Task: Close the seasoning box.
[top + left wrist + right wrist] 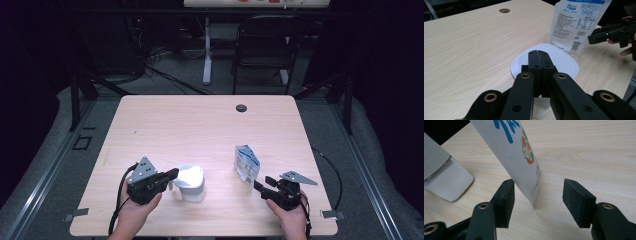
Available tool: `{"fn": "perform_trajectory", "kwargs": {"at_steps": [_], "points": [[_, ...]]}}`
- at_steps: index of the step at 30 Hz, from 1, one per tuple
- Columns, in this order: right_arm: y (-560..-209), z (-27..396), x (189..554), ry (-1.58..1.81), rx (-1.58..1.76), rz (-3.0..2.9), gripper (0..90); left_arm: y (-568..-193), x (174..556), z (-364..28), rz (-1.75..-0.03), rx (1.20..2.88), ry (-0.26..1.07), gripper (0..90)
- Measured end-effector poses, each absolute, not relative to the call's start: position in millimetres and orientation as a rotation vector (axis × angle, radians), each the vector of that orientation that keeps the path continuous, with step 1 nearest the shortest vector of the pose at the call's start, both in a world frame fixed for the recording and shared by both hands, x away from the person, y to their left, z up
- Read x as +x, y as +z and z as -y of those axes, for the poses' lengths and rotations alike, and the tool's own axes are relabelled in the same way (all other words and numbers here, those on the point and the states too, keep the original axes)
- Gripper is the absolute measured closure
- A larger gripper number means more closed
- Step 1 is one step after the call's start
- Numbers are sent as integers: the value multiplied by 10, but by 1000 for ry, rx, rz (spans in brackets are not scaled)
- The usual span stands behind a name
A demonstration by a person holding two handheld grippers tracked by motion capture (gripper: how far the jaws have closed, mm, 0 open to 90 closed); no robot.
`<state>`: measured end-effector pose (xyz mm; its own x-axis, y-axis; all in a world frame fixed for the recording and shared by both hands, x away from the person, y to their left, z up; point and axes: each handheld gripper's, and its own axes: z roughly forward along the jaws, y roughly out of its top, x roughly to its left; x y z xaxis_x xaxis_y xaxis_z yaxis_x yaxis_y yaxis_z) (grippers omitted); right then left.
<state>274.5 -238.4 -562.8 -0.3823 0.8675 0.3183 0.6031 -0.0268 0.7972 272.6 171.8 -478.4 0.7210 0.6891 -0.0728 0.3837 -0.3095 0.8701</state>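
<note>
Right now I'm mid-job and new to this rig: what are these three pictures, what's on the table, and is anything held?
A person holds hand-held tongs in each hand; there is no robot arm. The high view looks down on the wooden table. The other two views come from cameras riding on each set of tongs. On the table stand a white lidded container and a white-and-blue printed pouch. The left tongs are shut, their tips over the container's lid; whether they touch it I cannot tell. The right tongs are open, with the pouch's lower edge between the pads, which do not press on it. Nothing is held.
</note>
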Motion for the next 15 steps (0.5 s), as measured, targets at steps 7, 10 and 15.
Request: {"fn": "perform_trajectory", "kwargs": {"at_steps": [7, 10, 15], "points": [[-5583, 2372, 2726, 1367, 1538, -1985, 425, -4774, 2715, -1779, -837, 1922, 396, 900], [-5568, 2357, 2716, 1364, 1525, -2001, 422, -4762, 2713, -1821, -842, 1921, 404, 900], [-5556, 2312, 2701, 1330, 1510, -2032, 418, -4754, 2690, -1904, -853, 1896, 412, 894]]}}
